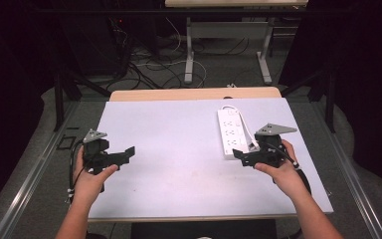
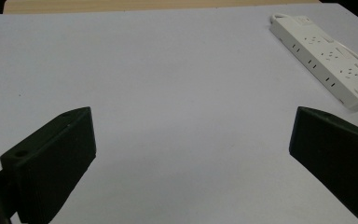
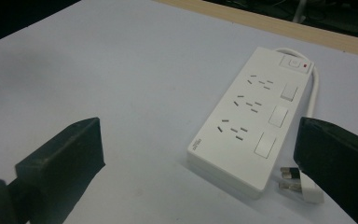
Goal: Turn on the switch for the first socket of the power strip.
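Observation:
A white power strip (image 1: 233, 132) lies flat at the right of the white board (image 1: 179, 149), with a red-lit switch at its far end. Its white cable (image 3: 314, 91) runs down its right side to a white plug (image 3: 299, 183) lying loose on the board by the near end. My right gripper (image 1: 239, 155) hovers open just in front of that near end; in the right gripper view the strip (image 3: 251, 116) lies ahead between the jaws of the right gripper (image 3: 198, 140). My left gripper (image 1: 128, 155) is open at the board's left, empty, and from the left gripper (image 2: 193, 123) the strip (image 2: 328, 58) shows far right.
The board rests on a wooden table (image 1: 194, 93) whose far edge shows. Beyond it stand another desk's metal legs (image 1: 189, 55) and tangled floor cables (image 1: 149, 64). Metal rails (image 1: 35, 169) run along both sides of the table.

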Tool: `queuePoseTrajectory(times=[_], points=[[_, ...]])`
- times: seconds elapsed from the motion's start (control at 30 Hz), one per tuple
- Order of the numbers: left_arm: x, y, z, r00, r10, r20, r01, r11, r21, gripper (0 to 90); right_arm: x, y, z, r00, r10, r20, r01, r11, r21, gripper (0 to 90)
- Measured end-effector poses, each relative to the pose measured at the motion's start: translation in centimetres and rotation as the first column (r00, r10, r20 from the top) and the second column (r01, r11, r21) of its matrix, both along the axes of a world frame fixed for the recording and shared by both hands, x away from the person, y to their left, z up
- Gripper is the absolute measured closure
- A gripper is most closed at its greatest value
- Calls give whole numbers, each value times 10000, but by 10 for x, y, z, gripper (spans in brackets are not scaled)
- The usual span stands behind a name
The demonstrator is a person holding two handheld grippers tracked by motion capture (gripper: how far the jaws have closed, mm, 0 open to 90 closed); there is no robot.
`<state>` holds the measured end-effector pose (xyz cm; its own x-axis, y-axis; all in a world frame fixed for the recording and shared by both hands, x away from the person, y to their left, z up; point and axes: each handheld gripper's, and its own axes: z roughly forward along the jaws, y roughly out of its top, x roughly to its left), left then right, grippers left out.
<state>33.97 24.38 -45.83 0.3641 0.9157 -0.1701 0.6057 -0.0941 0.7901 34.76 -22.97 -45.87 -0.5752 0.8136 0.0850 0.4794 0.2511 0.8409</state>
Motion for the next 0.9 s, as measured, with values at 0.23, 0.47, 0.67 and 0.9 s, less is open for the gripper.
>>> queuePoseTrajectory(times=[0.23, 0.47, 0.67, 0.9], points=[[0, -2, -1, 10000, -78, -28, 78, 10000, 50, 5, -3, -3, -11, 10000, 2, 54, -3, 9998, 196, 25], [0, -4, -1, 9997, -216, -132, 217, 9997, 103, 5, -3, -6, -21, 9998, -83, 168, 77, 9994, 331, 31], [-1, -5, -1, 9998, -170, -66, 171, 9998, 91, 5, -4, -10, -27, 9994, -295, 198, 286, 9985, 462, 42], [-1, -6, -1, 9996, -278, -108, 280, 9995, 163, 5, -5, -14, -35, 9989, -422, 183, 415, 9983, 405, 45]])
